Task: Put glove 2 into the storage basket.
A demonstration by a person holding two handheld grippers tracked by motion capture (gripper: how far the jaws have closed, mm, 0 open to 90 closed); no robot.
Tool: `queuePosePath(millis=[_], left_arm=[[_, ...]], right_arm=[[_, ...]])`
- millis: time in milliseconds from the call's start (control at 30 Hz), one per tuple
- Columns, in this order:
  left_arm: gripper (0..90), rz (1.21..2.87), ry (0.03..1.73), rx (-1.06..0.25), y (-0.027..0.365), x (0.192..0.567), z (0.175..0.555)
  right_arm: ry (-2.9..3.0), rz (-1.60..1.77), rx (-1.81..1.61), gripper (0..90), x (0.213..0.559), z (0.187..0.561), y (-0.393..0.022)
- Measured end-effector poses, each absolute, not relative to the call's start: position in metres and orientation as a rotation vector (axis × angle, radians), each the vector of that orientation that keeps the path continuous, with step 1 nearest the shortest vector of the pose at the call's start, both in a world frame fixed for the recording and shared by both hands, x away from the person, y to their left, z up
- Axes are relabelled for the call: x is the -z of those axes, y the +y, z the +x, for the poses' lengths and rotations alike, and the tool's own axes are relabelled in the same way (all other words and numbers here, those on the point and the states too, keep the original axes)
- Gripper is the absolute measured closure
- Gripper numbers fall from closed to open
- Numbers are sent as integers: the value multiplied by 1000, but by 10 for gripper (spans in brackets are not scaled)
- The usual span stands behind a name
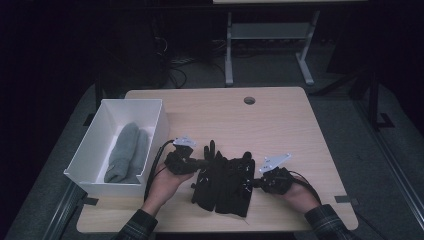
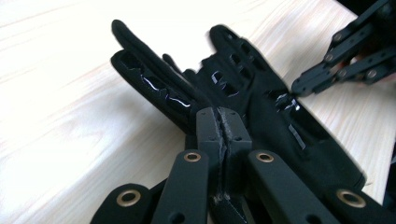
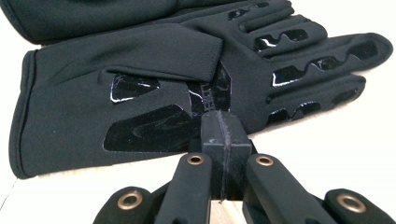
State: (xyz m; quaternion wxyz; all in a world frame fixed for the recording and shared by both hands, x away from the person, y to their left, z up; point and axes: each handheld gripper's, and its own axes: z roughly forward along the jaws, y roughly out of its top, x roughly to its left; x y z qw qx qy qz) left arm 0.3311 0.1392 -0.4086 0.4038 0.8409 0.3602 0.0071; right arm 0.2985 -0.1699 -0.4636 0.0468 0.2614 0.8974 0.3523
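Observation:
Two black gloves with glossy grip patches lie side by side on the wooden table (image 1: pixel 280 130) near its front edge: one glove (image 1: pixel 207 175) on the left, the other (image 1: pixel 239 186) on the right. My left gripper (image 1: pixel 205 162) is shut, its tip at the left glove's finger side (image 2: pixel 154 84). In the left gripper view its jaws (image 2: pixel 220 116) press together with nothing visible between them. My right gripper (image 1: pixel 251 183) is shut too, and its tip (image 3: pixel 219 122) rests against the palm edge of the right glove (image 3: pixel 140 70). The right gripper (image 2: pixel 308 84) also shows beyond the gloves.
A white open box (image 1: pixel 95 150) stands at the table's left edge with rolled grey cloth (image 1: pixel 127 150) inside. A round cable hole (image 1: pixel 249 100) sits near the far edge. A person's hands hold both grippers from the near side.

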Motion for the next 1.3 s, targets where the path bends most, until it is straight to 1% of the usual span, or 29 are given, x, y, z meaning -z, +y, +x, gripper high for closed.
queuePosePath(millis=[267, 500, 733, 1000, 1067, 1100, 1200, 1300], left_arm=[[883, 2114, 837, 48, 122, 402, 332], [883, 2127, 798, 95, 104, 404, 332], [883, 2185, 748, 130, 83, 414, 331], [879, 2218, 738, 149, 66, 427, 333], [862, 2222, 740, 150, 65, 430, 333], [835, 2212, 744, 164, 65, 431, 334], [687, 2193, 748, 175, 65, 431, 333], [707, 2188, 722, 154, 66, 427, 329]], right_arm=[[2751, 775, -1091, 900, 464, 300, -159], [2753, 756, -1088, 900, 464, 300, -151], [2763, 749, -1099, 900, 464, 300, -142], [2765, 738, -1094, 900, 464, 300, -138], [2763, 729, -1088, 900, 465, 301, -138], [2764, 737, -1095, 900, 465, 300, -138], [2764, 734, -1091, 900, 464, 300, -139], [2738, 742, -1099, 894, 461, 301, -148]])
